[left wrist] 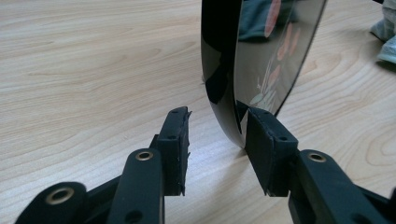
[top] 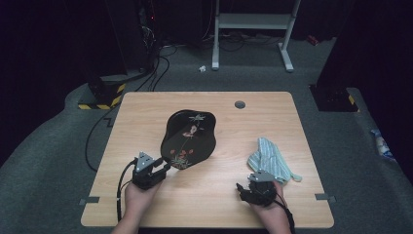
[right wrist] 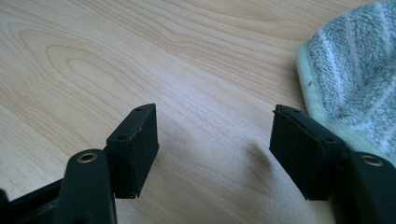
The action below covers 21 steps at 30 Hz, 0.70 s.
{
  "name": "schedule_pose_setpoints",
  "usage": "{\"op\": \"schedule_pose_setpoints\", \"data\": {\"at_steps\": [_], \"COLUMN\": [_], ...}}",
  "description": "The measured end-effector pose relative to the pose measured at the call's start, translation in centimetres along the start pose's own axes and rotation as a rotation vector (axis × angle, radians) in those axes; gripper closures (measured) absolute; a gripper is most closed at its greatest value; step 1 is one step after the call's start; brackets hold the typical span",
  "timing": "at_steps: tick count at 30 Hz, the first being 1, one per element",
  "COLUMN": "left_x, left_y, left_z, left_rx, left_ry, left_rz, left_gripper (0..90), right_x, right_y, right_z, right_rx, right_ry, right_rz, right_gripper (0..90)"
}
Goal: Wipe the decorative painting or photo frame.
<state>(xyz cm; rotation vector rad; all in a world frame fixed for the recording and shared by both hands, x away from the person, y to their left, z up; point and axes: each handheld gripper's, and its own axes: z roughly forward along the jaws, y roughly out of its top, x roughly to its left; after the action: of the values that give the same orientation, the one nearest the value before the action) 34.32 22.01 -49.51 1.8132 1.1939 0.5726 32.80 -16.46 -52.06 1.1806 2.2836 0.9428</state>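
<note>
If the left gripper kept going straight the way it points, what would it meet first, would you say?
Most likely the black lacquered tray: its rim stands on edge between the left gripper's open jaws, beside the right-hand pad, so it would slide in between them.

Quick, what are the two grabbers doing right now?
Left gripper: open, jaws either side of the black tray's edge; one pad touches it, the other stands clear.
Right gripper: open, holding nothing, beside the striped cloth.

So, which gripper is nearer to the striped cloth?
Right. The right gripper sits just beside the striped cloth; the left gripper is across the table, at the black tray.
</note>
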Motion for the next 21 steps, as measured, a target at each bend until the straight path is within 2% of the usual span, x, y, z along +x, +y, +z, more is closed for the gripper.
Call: {"op": "schedule_pose_setpoints", "data": {"at_steps": [15, 21], "left_x": [1.3, 1.4], "left_y": [0.6, 0.5], "left_z": [1.9, 2.4], "left_rx": [0.008, 0.018], "left_ry": [0.025, 0.029], "left_rz": [-0.027, -0.030], "left_gripper": [61.0, 61.3], "right_x": [-0.2, 0.0], "right_y": [-1.1, -1.2], "right_z": [-0.7, -0.6], "right_rx": [0.008, 0.011], "right_ry": [-0.015, -0.003], "right_rz": [0.018, 0.017], "right_gripper": [32.0, 31.7]}}
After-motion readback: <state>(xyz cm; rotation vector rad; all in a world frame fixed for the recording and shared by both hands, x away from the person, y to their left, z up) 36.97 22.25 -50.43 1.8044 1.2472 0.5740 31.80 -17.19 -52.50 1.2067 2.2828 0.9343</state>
